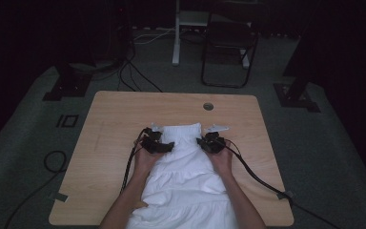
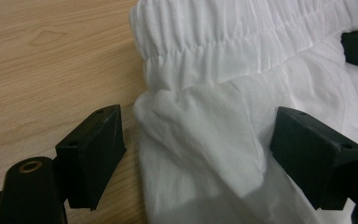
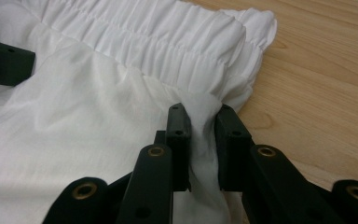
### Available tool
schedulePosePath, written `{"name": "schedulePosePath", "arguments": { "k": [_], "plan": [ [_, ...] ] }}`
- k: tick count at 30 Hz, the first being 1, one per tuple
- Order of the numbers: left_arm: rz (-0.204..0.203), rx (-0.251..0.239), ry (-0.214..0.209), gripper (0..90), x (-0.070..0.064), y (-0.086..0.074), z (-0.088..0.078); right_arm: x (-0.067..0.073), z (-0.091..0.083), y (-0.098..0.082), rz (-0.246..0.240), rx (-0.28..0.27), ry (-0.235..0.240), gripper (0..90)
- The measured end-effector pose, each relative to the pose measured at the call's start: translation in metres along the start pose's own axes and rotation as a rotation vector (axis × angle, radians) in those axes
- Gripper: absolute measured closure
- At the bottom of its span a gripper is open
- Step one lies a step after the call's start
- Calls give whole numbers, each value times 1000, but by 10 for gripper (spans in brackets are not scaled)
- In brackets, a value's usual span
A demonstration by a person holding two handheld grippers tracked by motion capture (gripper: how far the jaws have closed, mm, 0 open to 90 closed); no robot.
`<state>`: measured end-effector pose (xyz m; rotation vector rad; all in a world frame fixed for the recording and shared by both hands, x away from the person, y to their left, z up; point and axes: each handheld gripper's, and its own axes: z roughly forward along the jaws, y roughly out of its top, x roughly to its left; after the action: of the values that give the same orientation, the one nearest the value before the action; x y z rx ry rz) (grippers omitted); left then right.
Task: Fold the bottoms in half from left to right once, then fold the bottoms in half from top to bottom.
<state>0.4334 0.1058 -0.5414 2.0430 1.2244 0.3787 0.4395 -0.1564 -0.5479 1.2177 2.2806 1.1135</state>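
We have a white gathered skirt [image 1: 183, 167] lying flat on the wooden table [image 1: 114, 114], its elastic waistband [image 2: 242, 42] at the far end and its hem toward us. Our right gripper [image 3: 200, 140] pinches a fold of the cloth just below the waistband, at the garment's right edge. Our left gripper [image 2: 193, 149] stands with its jaws spread wide, a raised pucker of fabric between them but not pressed.

The risk we see is a lopsided pull: if we lift or drag with the right side alone, the skirt will likely skew and bunch. The left jaws may also close on too thin a layer, so that the thin cloth slips out, or catch both layers where we want one.
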Motion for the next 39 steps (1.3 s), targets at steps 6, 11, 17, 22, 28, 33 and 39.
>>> {"name": "schedulePosePath", "arguments": {
  "k": [6,11,17,22,28,33,39],
  "plan": [
    [52,27,54,243,-5,2,0,0,0,0,7,-1,-1,775],
    [63,25,40,470,-10,4,0,1,0,0,12,-2,-7,775],
    [58,23,13,611,-11,4,-1,1,0,0,12,-2,-8,775],
    [23,20,-41,738,-9,4,0,2,0,-1,14,-3,-14,774],
    [8,28,-69,793,-5,6,1,1,0,0,23,-3,-11,773],
    [4,20,-68,800,-6,6,2,6,2,2,47,-6,-63,745],
    [2,10,-78,805,-4,4,1,4,2,3,77,9,-25,839]
  ]
}}
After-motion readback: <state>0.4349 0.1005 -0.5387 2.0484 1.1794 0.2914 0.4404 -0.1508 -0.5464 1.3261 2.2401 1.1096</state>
